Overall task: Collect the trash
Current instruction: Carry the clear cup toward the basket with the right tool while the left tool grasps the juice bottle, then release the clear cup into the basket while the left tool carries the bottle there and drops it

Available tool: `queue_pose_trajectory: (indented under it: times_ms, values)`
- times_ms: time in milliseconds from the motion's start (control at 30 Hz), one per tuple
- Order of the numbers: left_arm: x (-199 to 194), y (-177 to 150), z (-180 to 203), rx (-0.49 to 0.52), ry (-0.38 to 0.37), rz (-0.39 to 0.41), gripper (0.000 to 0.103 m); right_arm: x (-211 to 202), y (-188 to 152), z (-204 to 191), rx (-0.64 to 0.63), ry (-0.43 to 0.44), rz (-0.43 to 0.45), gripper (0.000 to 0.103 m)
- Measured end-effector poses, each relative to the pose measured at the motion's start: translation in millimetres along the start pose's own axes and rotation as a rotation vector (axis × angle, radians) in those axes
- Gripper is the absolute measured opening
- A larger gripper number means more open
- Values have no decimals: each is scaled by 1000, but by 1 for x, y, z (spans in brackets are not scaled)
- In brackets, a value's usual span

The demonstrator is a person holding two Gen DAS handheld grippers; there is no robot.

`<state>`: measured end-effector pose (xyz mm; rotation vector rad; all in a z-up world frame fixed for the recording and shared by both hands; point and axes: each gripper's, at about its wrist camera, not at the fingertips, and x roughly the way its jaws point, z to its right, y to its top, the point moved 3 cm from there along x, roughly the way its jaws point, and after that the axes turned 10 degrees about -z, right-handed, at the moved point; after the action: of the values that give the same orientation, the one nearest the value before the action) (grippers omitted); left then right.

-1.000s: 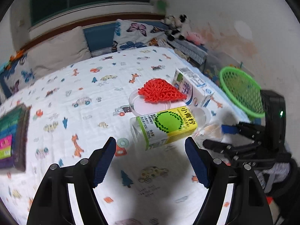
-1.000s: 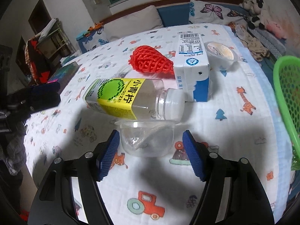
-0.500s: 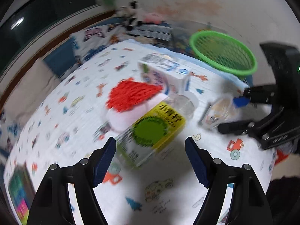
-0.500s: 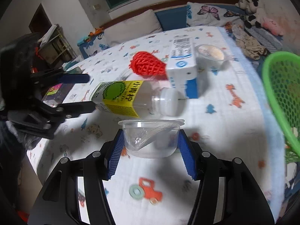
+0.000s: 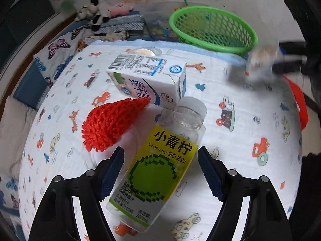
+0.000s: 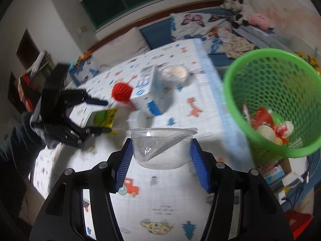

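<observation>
Clear cup (image 6: 163, 147) in right tongs (image 6: 161, 165) — clamped

The right gripper (image 6: 161, 156) points down and forward, its 2 blue pads (image 6: 124, 167) pressed on a clear cup (image 6: 162, 147) after just closing. The left gripper (image 5: 160, 172) points steeply down, jaws wide, pads either side of a bottle (image 5: 158, 172) without touching. A dark sleeve (image 6: 14, 152) shows behind it.
</observation>
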<state>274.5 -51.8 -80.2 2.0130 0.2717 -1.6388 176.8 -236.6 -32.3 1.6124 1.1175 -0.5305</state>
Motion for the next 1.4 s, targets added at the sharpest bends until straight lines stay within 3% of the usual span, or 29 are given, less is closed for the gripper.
queue_pose_trajectory:
  times_ms: [300,833,1233,1400]
  values:
    - [19,2,1,39,-24,-43,73,-11,12,35,86,-45,25,58]
    - [20,5,15,26,-25,-1,61,-26,30,94,187,-160,65,58]
    - [4,-5,41,-114,-72,44,57,-10,35,170,237,-378,-2,58]
    - [-11,-6,50,-175,-102,76,57,4,41,192,230,-426,-36,59]
